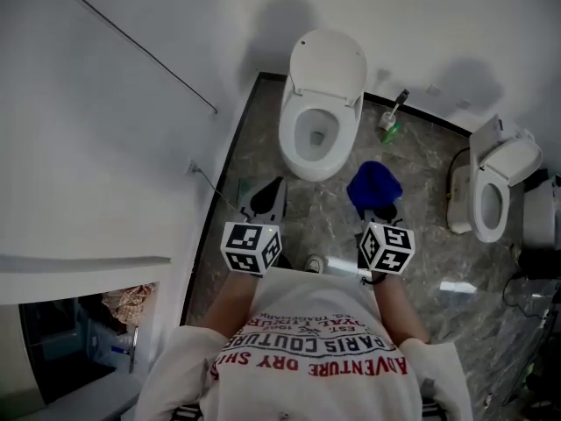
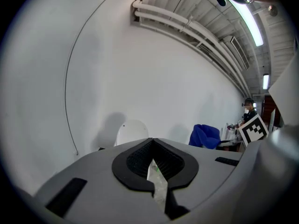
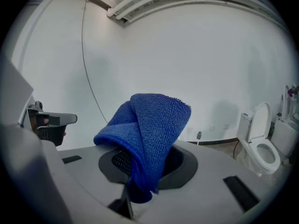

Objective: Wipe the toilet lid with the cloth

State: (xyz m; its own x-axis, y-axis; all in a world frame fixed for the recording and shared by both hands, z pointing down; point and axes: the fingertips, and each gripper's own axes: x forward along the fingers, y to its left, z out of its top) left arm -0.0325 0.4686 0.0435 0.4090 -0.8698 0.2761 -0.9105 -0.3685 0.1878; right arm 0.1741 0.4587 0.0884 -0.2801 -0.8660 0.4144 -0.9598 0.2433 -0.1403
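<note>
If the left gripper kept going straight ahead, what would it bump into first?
Probably the toilet. Its raised lid shows just above the left gripper, a little left of centre. Depth is hard to judge, so it might slip past to the white wall behind.

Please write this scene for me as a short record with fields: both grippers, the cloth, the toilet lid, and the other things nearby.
left gripper: shut, empty
right gripper: shut on the blue terry cloth
white toilet lid: raised, cloth not touching it
task state: wiping not begun
nearby: toilet brush in a green holder right of the bowl; second white toilet farther right
</note>
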